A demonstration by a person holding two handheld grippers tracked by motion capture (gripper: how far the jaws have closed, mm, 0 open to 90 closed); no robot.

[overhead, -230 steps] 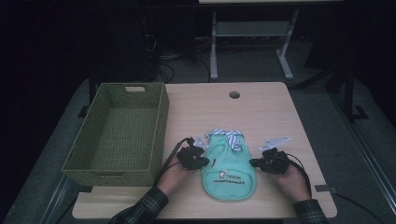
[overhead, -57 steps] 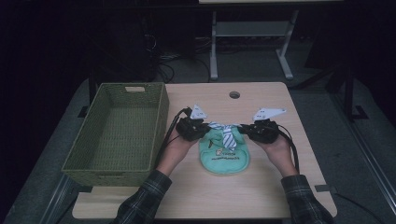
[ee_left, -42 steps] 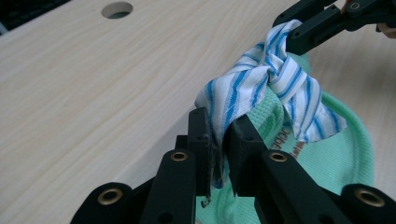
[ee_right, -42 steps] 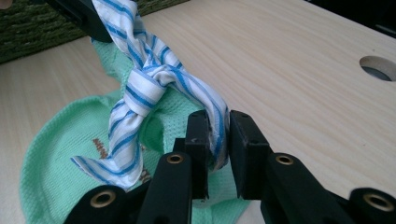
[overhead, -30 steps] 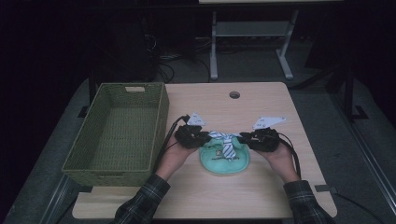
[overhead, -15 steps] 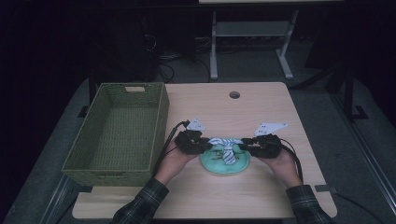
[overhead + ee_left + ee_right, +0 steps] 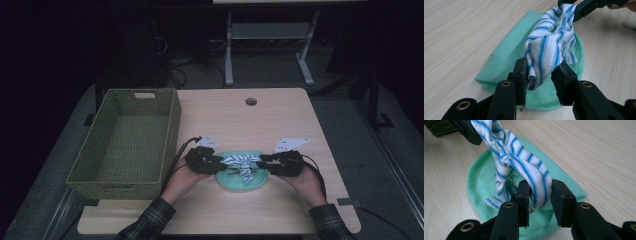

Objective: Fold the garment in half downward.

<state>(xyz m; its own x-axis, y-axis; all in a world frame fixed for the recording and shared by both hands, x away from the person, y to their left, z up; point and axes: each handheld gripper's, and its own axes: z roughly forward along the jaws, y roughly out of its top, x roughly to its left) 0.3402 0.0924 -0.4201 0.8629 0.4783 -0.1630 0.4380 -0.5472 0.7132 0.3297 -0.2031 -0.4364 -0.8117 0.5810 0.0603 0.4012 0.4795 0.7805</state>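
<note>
A mint-green bib [image 7: 240, 181] lies folded on the wooden table, near the front edge. Its blue-and-white striped strap [image 7: 240, 162] is bunched between my two grippers, just above the bib. My left gripper [image 7: 220, 162] has just been opening its jaws; in the left gripper view [image 7: 539, 67] the strap's end [image 7: 544, 52] sits loosely between the pads. My right gripper [image 7: 261, 161] has eased a little too, but in the right gripper view [image 7: 540, 187] a fold of the strap [image 7: 536, 182] still fills the gap and touches both pads. Each gripper's jaws face the other's across the bib.
A deep green woven basket [image 7: 172, 125] stands on the table's left side, close to my left hand. A round cable hole [image 7: 251, 101] sits near the far edge. Bare wood stretches behind and to the right of the bib. A desk frame [image 7: 265, 35] stands on the dark floor beyond.
The bib lay flat at first; it is now folded, with the strap brought over it. Over the last second both grippers came slightly toward the near edge and lower. The left jaws widened.
</note>
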